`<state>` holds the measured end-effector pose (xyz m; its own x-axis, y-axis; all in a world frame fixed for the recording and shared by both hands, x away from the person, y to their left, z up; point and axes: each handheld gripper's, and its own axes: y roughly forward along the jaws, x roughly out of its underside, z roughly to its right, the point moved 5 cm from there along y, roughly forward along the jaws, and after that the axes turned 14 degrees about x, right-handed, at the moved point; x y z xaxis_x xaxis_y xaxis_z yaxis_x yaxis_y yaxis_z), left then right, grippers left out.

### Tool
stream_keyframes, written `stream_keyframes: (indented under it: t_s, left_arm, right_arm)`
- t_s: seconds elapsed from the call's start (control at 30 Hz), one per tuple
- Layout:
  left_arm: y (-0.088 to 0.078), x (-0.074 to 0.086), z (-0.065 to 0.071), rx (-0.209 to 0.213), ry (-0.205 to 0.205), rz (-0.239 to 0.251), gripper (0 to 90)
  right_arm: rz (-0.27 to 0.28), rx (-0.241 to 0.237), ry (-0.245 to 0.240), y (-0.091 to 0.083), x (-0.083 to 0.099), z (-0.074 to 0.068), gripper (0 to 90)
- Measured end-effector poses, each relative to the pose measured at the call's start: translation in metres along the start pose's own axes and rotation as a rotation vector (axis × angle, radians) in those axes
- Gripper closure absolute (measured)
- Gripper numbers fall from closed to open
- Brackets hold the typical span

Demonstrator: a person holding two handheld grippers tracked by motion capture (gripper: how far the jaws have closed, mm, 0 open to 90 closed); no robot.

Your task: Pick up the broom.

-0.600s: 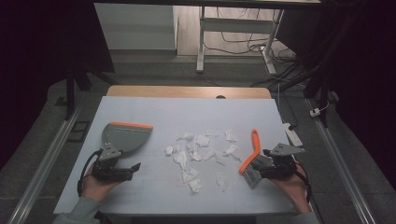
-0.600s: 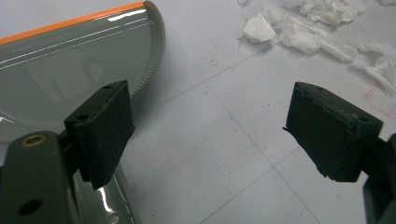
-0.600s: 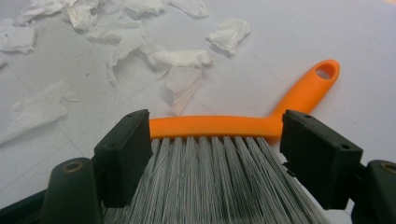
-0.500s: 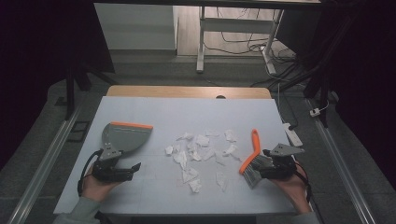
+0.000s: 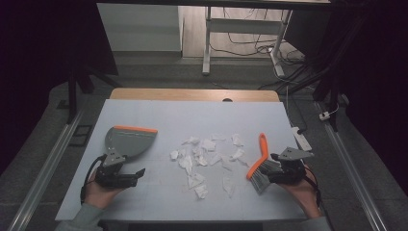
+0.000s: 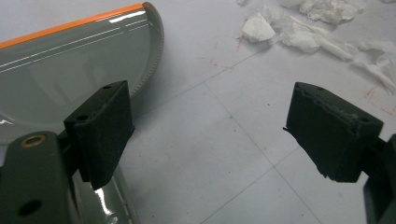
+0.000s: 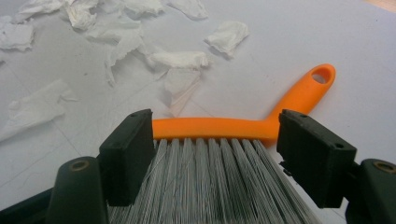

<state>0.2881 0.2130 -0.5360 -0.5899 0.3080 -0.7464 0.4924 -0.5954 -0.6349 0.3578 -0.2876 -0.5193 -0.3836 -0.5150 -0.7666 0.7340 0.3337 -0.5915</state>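
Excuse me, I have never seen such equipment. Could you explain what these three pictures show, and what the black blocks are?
A person sits at a white table and holds a hand tool with two jaws in each hand. The high view looks down from above. The other two pictures come from small cameras on the tools; the black blocks are each tool's own jaws.

The left gripper stands open over bare table, beside a grey dustpan with an orange edge. The right gripper has a brush with an orange handle between its jaws; whether the pads press on it, I cannot tell. Torn paper scraps lie in the middle.
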Motion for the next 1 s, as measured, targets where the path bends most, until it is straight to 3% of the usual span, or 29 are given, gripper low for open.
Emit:
stream_keyframes:
  t_s: [0.2, 0.63, 0.77, 0.83, 0.87, 1.0]
  left_arm:
    - [0.001, -0.003, -0.005, 0.007, -0.001, 0.006, 15.6]
    - [0.002, -0.003, -0.008, 0.011, 0.019, -0.005, 15.6]
    - [0.001, -0.002, -0.01, 0.011, 0.02, -0.006, 15.7]
    - [0.001, -0.002, -0.01, 0.012, 0.022, -0.006, 15.7]
    - [0.001, -0.001, -0.01, 0.013, 0.025, -0.008, 15.8]
    - [0.002, 0.0, -0.01, 0.014, 0.028, -0.014, 16.0]
  right_arm:
    - [-0.015, -0.013, -0.016, -0.002, -0.003, -0.002, 28.7]
    - [-0.048, 0.028, 0.048, -0.008, -0.019, 0.004, 30.5]
    - [-0.111, 0.046, 0.079, -0.002, -0.029, 0.01, 31.4]
    - [-0.135, 0.049, 0.079, -0.001, -0.032, 0.011, 31.6]
    - [-0.189, 0.063, 0.071, 0.003, -0.037, 0.014, 31.5]
    - [-0.243, 0.066, 0.081, 0.008, -0.047, 0.018, 31.8]
